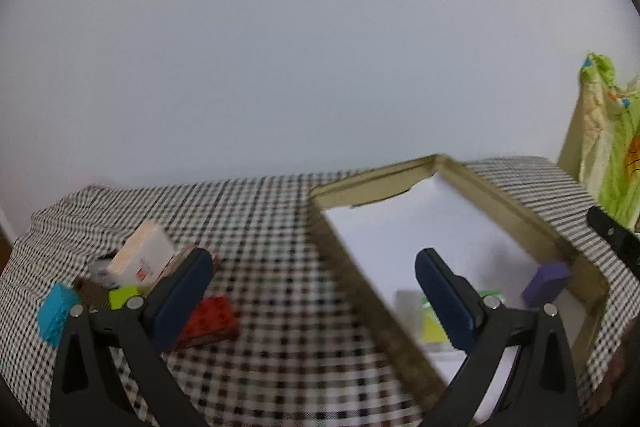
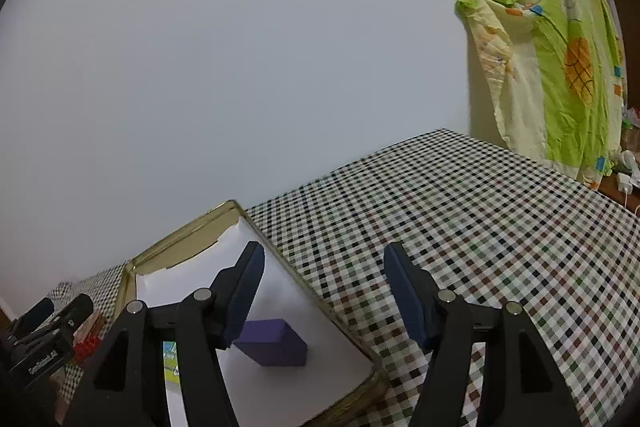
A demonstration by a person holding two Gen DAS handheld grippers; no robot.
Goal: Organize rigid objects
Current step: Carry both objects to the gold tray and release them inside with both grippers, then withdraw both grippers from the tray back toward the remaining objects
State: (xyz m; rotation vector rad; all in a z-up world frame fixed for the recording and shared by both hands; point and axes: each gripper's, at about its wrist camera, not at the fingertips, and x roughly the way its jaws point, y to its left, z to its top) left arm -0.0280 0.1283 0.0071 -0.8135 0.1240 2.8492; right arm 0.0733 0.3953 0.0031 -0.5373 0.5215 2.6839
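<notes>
Your left hand-held gripper (image 1: 314,291) hangs with its fingers spread wide and nothing between them, over the checked cloth of the worktop (image 1: 264,227), one finger above the tray (image 1: 496,195). Your right hand-held gripper (image 2: 322,291) is likewise wide apart and empty, straddling the tray's right rim. The purple block (image 2: 276,343) lies flat on the white liner inside the tray, near its right wall; in the right wrist view its long axis runs from lower left to upper right, roughly across the tray. A green-and-white packet (image 1: 432,319) lies in the tray beside it, partly hidden behind a finger. To your left, on the cloth, sit a red brick (image 1: 208,319), a blue brick (image 1: 56,311), a lime brick (image 1: 122,295) and a tilted white box (image 1: 142,255), clustered together
</notes>
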